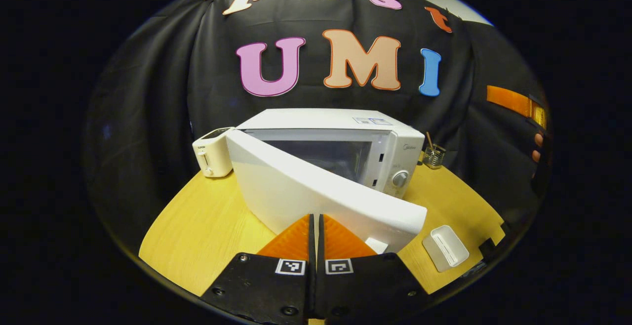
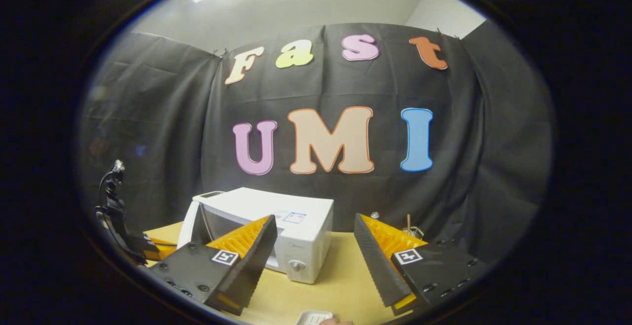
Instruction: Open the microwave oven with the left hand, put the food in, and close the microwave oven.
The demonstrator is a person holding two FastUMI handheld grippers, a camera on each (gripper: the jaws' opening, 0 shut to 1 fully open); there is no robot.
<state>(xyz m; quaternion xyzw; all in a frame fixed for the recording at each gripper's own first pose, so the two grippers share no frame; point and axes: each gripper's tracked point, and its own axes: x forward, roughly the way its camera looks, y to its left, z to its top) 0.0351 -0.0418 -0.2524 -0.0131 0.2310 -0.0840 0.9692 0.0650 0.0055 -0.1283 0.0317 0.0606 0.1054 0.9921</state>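
The white microwave point(image 1: 345, 140) stands on the wooden table point(image 1: 197, 231), and its door point(image 1: 296, 191) is swung wide open toward me. My left gripper point(image 1: 316, 219) is shut, with its tips against the door's outer face and nothing seen between them. A small white rectangular tray point(image 1: 444, 248) lies on the table by the door's free edge; its rim point(image 2: 313, 317) shows low in the right gripper view. My right gripper point(image 2: 314, 219) hangs open above the table in front of the microwave point(image 2: 296, 231), holding nothing. The left gripper point(image 2: 116, 216) appears farther off beside the open door point(image 2: 190, 228).
A white toaster point(image 1: 213, 152) stands left of the microwave. A glass holder with sticks point(image 1: 433, 156) stands to its right at the back. A hand point(image 1: 538, 147) with part of the other gripper is at the right edge. Bare tabletop lies front left.
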